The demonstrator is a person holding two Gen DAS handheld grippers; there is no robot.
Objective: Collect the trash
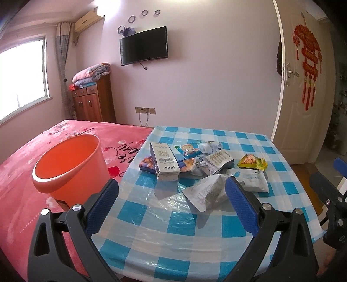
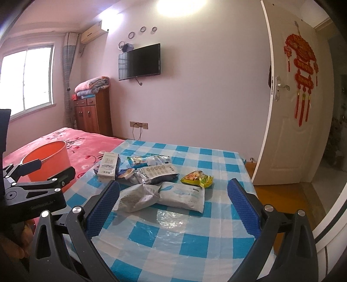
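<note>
— Where was the trash?
— Heaped mid-bench — a milk carton, a yellow packet, white wrappers. The orange bucket sat on the bed by the bench's left edge.
— And each claw?
— Left claw and right claw both gaped wide, empty.

Daylight pours in through the window on the left, so bright that its panes wash out to near white. A ceiling lamp glows overhead in the right wrist view, blown out into a soft blob. The room is evenly bright, with a faint pinkish cast on the walls. The plastic cover on the checked tablecloth throws back pale patches of glare. Soft, short shadows sit beneath the wrappers. Both views bend strongly: the door curves like a bow, and the corners fall off into black. Everything near the middle looks sharp; the dark edges smear.
</note>
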